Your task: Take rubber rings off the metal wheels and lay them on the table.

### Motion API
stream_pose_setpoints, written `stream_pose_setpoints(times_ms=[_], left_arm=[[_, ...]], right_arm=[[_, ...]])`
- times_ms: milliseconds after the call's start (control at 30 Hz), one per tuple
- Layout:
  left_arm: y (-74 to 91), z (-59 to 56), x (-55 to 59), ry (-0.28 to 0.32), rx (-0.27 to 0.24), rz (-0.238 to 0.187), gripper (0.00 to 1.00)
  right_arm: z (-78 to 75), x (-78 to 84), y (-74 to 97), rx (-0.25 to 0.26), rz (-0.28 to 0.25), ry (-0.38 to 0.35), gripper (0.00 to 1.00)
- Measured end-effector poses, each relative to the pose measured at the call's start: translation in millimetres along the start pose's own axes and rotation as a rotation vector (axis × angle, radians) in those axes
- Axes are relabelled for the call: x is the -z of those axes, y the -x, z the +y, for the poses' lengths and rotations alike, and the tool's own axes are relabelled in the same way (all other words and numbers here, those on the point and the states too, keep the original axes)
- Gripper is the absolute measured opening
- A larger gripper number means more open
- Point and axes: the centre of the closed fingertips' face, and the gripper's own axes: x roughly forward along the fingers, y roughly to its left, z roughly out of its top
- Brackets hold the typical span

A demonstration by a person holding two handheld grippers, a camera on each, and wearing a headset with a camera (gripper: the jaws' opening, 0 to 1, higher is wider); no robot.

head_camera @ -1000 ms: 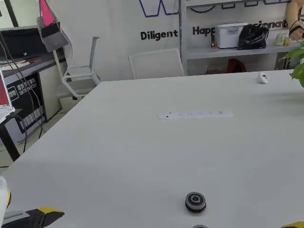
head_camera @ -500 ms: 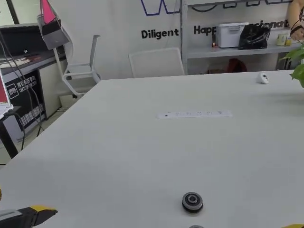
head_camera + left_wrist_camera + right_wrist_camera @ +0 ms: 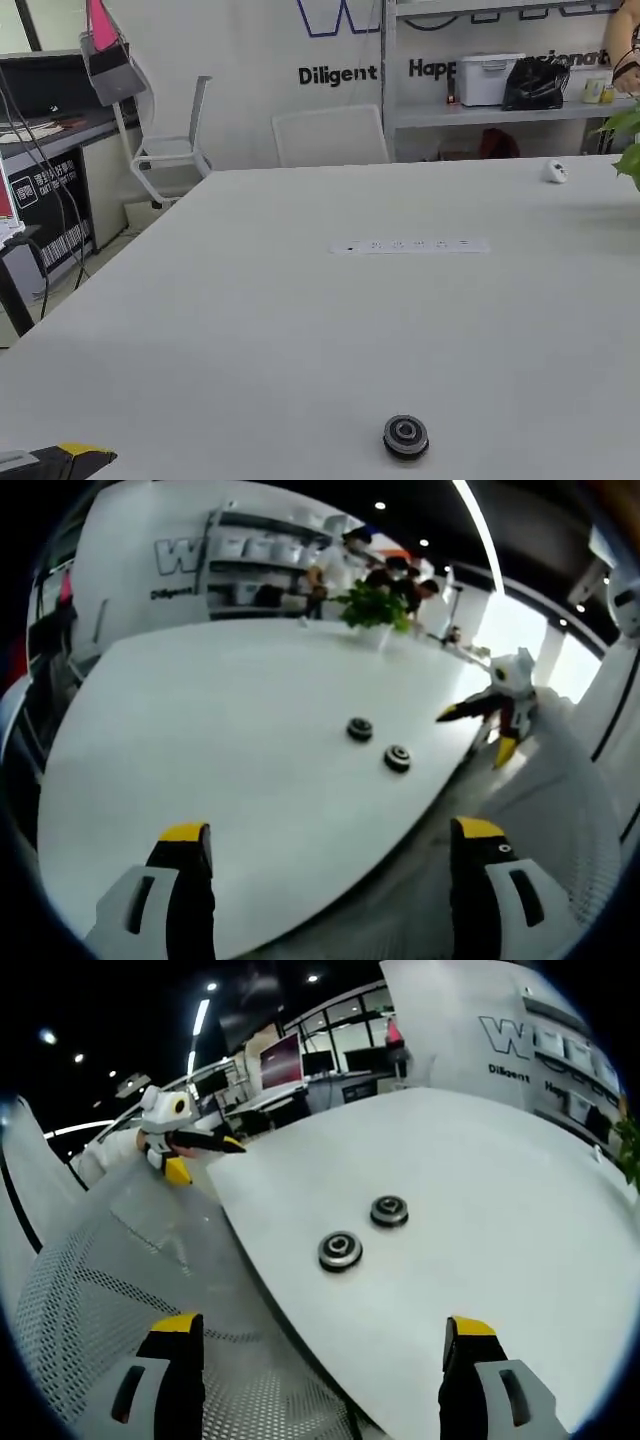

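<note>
Two small metal wheels with dark rubber rings lie flat near the table's front edge. The left gripper view has one wheel (image 3: 360,729) farther off and the other wheel (image 3: 398,759) closer to the edge. In the right gripper view they are the far wheel (image 3: 389,1211) and the near wheel (image 3: 340,1250). One wheel (image 3: 405,437) sits low in the head view. My left gripper (image 3: 330,875) is open and holds nothing, well short of the wheels; its yellow fingertip (image 3: 82,459) pokes in at the bottom left. My right gripper (image 3: 318,1360) is open too, off the table edge.
The white table (image 3: 300,320) carries a flush power strip (image 3: 410,245), a small white object (image 3: 556,172) and a plant (image 3: 375,605) at the far side. A chair (image 3: 330,135) stands behind it. White mesh (image 3: 110,1300) lies below the front edge. People stand by the shelves (image 3: 330,570).
The head camera has shifted a little. The left gripper's tip has slid lower and left. The yellow tip at the bottom right has left the picture. The wheel has not moved.
</note>
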Motion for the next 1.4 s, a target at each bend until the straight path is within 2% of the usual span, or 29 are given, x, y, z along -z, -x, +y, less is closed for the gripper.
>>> stream_pose_setpoints(times_ms=[633,1067,1400], left_arm=[[0.5,-3.9,3.1,0.019,-0.003,0.003,1.00],[0.9,-3.4,6.4,0.036,-0.010,0.022,1.00],[0.5,-5.1,4.0,0.045,0.002,0.013,1.00]], right_arm=[[0.4,2.8,1.6,0.016,0.008,0.020,0.99],[0.9,3.6,1.9,0.014,0.002,0.004,0.99],[-1.7,2.9,-1.0,0.003,-0.010,-0.010,0.99]])
